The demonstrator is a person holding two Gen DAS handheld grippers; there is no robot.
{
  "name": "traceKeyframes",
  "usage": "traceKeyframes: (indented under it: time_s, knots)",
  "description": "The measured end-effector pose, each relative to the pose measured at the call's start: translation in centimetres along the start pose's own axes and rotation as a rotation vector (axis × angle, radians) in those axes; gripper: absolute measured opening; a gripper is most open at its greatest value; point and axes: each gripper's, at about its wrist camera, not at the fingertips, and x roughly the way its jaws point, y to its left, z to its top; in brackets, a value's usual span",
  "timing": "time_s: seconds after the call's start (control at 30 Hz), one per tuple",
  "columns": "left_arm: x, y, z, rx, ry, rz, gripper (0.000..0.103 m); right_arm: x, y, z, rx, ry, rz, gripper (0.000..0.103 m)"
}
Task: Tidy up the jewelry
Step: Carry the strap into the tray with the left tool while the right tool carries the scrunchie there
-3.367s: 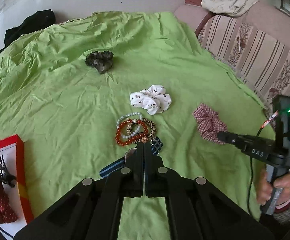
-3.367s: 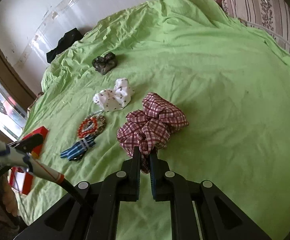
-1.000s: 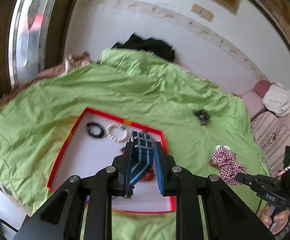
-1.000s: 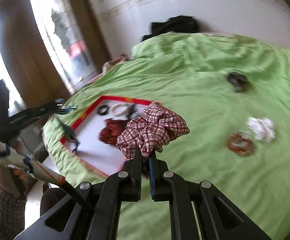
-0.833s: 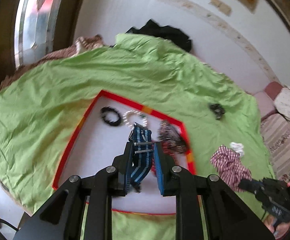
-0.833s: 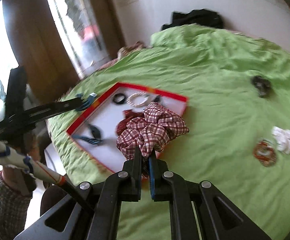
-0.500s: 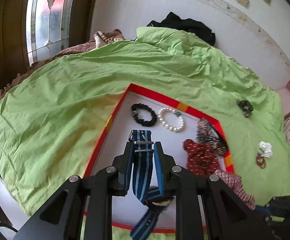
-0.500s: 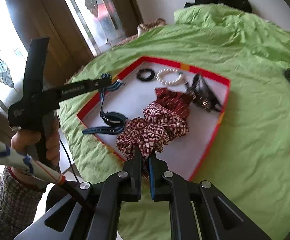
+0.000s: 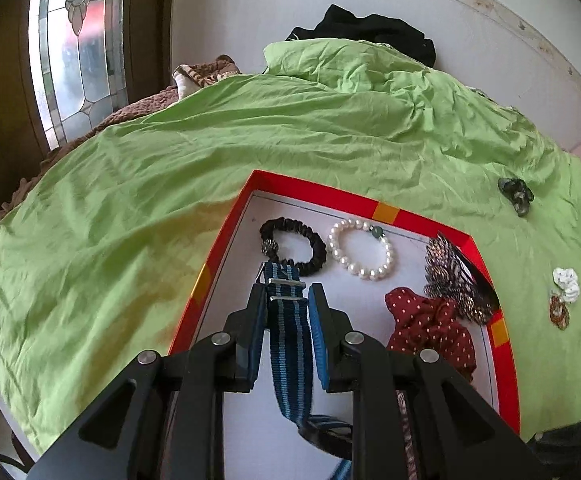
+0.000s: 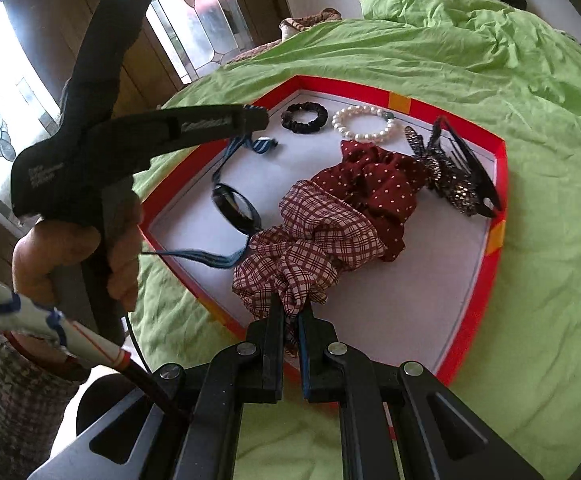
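Left gripper [image 9: 288, 300] clamped on a striped blue watch strap [image 9: 292, 344], fingers pressing its two edges, above the white floor of a red-rimmed box [image 9: 318, 194]. Strap's buckle end poking out past the fingertips, just short of a black hair tie [image 9: 293, 245]; lower end dropping out of sight behind the gripper body. From the right wrist view, same strap trailing down in a loop with a dark round watch face [image 10: 234, 204] hanging near the box floor, tail blurred. Right gripper [image 10: 290, 312] pinched tight on a checked red-and-white scrunchie [image 10: 310, 248], only a fold of cloth between the pads, the bunched rest resting over the near part of the box and touching a dark red dotted scrunchie [image 10: 374, 184]. Hand [image 10: 74, 260] on the left gripper's handle partly hidden by it; knitted sleeve cut off by the frame edge.

Open white floor toward the near right corner of the box and along its left wall; far side taken up by a pearl bracelet [image 9: 361, 254] beside the black hair tie, and a beaded, glittery hair clip [image 9: 458, 276] against the right rim. Low cardboard rim, red with orange patches. Crumpled green sheet [image 9: 130, 208] all around, wide and bare to the left. Farther right on the sheet, small and hard to make out: a dark scrunchie [image 9: 515, 196], a white one [image 9: 567, 279], a reddish bead cluster [image 9: 559, 312].
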Motion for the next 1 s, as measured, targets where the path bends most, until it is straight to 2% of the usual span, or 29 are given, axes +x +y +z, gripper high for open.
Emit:
traceKeyframes:
  time_s: [0.2,0.23,0.27,0.33,0.4,0.5,0.6,0.7,0.87,1.0]
  knots:
    - [1.5,0.4,0.6,-0.029,0.027,-0.006,0.022,1.2,0.1,0.6,0.023,0.017,0.056,0.007]
    - [1.7,0.5,0.7,-0.041,0.032,-0.008,0.027,1.3,0.1,0.6,0.030,0.020,0.066,0.007]
    - [1.8,0.6,0.7,-0.051,0.034,-0.006,0.036,1.5,0.1,0.6,0.037,0.023,0.073,0.007]
    - [1.7,0.7,0.8,-0.077,0.029,-0.013,0.047,1.7,0.0,0.6,0.045,0.025,0.080,0.007]
    - [1.4,0.8,1.0,-0.090,0.023,-0.027,0.048,1.7,0.0,0.6,0.046,0.025,0.080,0.007]
    - [0.7,0.8,1.3,-0.116,0.016,-0.054,0.057,1.7,-0.3,0.5,0.058,0.019,0.082,0.010]
    - [-0.3,0.7,1.6,-0.138,0.006,-0.081,0.059,1.3,-0.8,0.4,0.076,0.012,0.091,0.023]
    - [-1.6,0.7,1.8,-0.159,-0.010,-0.104,0.060,0.4,-1.2,0.3,0.079,-0.012,0.074,0.045]
    - [-4.6,0.3,2.2,-0.167,-0.065,-0.102,0.066,-1.3,-2.2,0.3,0.100,-0.046,0.073,0.047]
    - [-6.6,-0.2,1.9,-0.153,-0.107,-0.047,0.070,-2.7,-2.8,-0.2,0.113,-0.062,0.058,0.047]
